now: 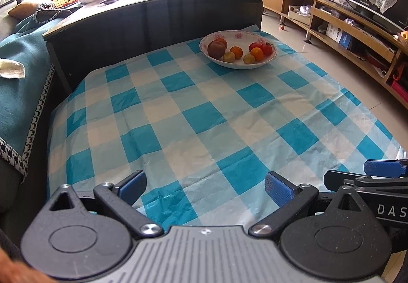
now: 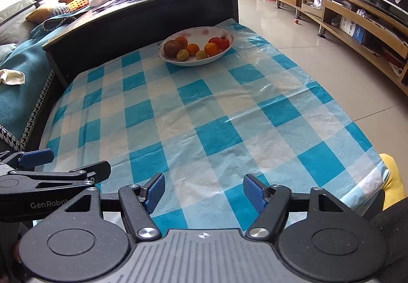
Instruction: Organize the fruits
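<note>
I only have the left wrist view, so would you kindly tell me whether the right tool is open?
Observer: Yes, the right tool is open. Its blue pads stand well apart above the checked tablecloth, with nothing between them.
Operator: Thank you. Is there anything at the near right corner of the table?
Observer: A yellow object shows just past the cloth's edge there. I cannot tell what it is.
</note>
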`<state>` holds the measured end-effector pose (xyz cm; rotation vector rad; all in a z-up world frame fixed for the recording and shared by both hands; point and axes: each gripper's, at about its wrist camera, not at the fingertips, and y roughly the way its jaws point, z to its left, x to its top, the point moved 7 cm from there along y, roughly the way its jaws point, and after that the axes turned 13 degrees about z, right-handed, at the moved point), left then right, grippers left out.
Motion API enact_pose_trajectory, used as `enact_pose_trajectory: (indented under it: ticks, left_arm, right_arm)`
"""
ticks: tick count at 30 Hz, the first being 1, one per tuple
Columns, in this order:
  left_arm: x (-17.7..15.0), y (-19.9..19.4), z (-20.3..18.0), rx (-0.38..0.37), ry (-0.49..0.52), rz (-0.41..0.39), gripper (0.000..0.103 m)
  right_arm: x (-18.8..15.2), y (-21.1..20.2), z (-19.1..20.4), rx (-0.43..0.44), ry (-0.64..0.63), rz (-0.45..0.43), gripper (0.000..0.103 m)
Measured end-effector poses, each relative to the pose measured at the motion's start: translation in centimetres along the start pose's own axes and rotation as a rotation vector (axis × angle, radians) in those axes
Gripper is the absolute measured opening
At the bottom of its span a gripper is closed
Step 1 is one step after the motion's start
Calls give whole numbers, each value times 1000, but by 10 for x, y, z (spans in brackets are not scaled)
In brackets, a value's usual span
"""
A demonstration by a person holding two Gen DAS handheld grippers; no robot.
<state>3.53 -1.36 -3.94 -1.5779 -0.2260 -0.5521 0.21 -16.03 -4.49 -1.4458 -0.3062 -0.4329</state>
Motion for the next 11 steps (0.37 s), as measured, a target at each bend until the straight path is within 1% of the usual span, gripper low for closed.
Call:
enact_pose_trajectory:
  ticks: [6,11]
  left_arm:
    - [-1,-1,0,1,0,-3,103]
    - [0,-7,2,13,10,-33,103]
  right_arm:
    - [-2,-2,1,3,-2,-2,64]
    - [-2,-3,1,8,-1,-8,65]
